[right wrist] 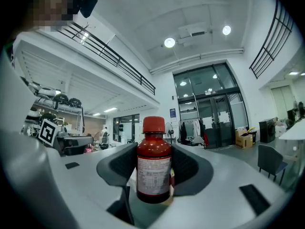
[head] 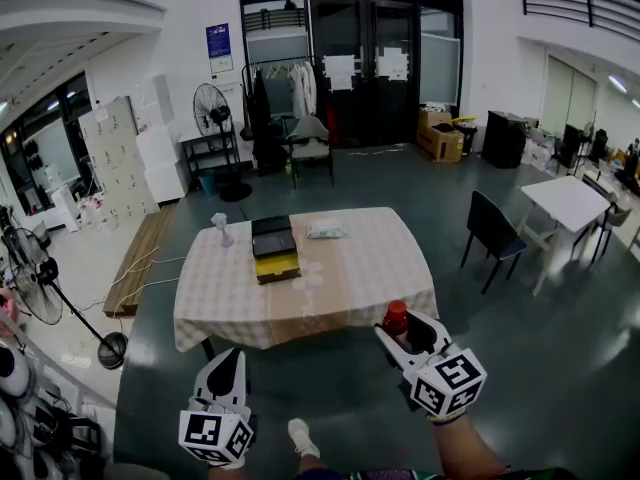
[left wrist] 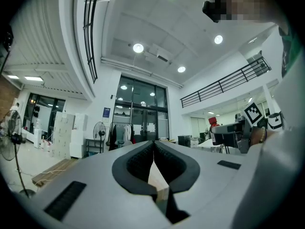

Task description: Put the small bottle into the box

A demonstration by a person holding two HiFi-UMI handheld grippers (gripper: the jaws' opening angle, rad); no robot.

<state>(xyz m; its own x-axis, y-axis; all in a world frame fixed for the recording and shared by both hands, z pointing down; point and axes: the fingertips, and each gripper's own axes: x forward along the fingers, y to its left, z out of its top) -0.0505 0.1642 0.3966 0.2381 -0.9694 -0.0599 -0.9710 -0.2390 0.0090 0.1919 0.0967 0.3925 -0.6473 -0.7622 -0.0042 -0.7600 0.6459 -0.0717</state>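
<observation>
My right gripper (head: 402, 334) is shut on a small dark-red bottle (right wrist: 154, 162) with a red cap and a pale label; the bottle stands upright between the jaws, and its cap (head: 396, 316) shows in the head view, just short of the table's front right corner. The black box (head: 274, 246), with a yellow part at its near end, lies on the checked tablecloth of the table (head: 350, 278), well ahead and to the left. My left gripper (head: 230, 370) hangs low at the left, shut with nothing between its jaws (left wrist: 153, 162). Both grippers are well short of the table.
On the table also lie a white crumpled thing (head: 221, 229) at the back left and a flat packet (head: 326, 230) behind the box. A dark chair (head: 493, 232) and a white table (head: 569, 204) stand at the right. Fans (head: 38, 286) stand at the left.
</observation>
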